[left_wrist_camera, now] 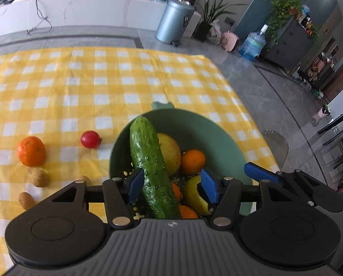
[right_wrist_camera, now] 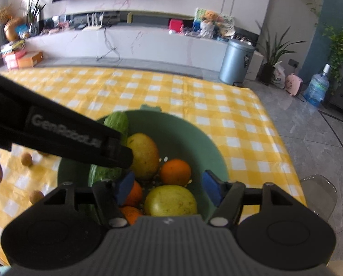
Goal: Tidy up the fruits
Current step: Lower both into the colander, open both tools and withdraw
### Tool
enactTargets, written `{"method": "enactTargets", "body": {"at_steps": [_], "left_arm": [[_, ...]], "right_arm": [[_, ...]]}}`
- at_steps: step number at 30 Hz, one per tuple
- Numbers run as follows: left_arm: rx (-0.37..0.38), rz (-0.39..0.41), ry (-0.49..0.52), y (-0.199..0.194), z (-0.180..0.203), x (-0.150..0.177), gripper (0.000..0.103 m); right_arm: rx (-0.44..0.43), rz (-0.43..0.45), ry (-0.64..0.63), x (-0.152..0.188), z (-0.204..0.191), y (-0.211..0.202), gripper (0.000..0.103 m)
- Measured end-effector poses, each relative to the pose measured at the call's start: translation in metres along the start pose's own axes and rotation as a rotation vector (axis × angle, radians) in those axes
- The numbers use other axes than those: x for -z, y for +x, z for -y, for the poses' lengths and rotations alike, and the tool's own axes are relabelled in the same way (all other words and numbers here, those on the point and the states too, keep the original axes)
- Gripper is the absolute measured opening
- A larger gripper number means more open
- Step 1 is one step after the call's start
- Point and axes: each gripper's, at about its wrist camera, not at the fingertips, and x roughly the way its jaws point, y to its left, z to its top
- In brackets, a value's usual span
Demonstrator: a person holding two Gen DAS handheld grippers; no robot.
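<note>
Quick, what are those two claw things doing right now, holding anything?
Left gripper: open, around the cucumber without squeezing it.
Right gripper: open, holding nothing, above the green bowl.

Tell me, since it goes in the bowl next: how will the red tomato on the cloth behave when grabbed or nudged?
The tomato is round and glossy, so a nudge would probably send it rolling across the checked cloth. Its smooth skin may slip between the pads. It looks small and likely soft, so a hard squeeze could bruise or split it.

Bowl [left_wrist_camera: 219, 138] crowded, cucumber [left_wrist_camera: 148, 156] leaning across it, bare tablecloth [left_wrist_camera: 102, 80] beyond
</note>
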Motion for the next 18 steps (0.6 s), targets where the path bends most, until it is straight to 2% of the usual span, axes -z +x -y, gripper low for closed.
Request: {"method": "enactTargets", "body": {"at_steps": [3, 8, 13, 18], "left_arm": [[-0.006, 0.043, 0.024, -0.017, 0.001, 0.003, 0.066], [-0.047, 0.092, 0.083, -0.043, 0.002, 0.011, 0.066], [-0.106, 0.127, 0.135, -0.063, -0.003, 0.020, 0.066], [-0.133, 0.155, 0.168, -0.081, -0.013, 0.030, 0.066]], "right_arm": [[-0.001, 0.043, 0.059, 0.001, 0.002, -0.012, 0.071], [-0.026, 0.103, 0.139, 0.006, -0.005, -0.031, 0.071], [-0.059, 0.149, 0.176, 0.012, -0.020, -0.045, 0.071], [-0.092, 0.185, 0.213, 0.018, -0.034, -0.055, 0.071]]}}
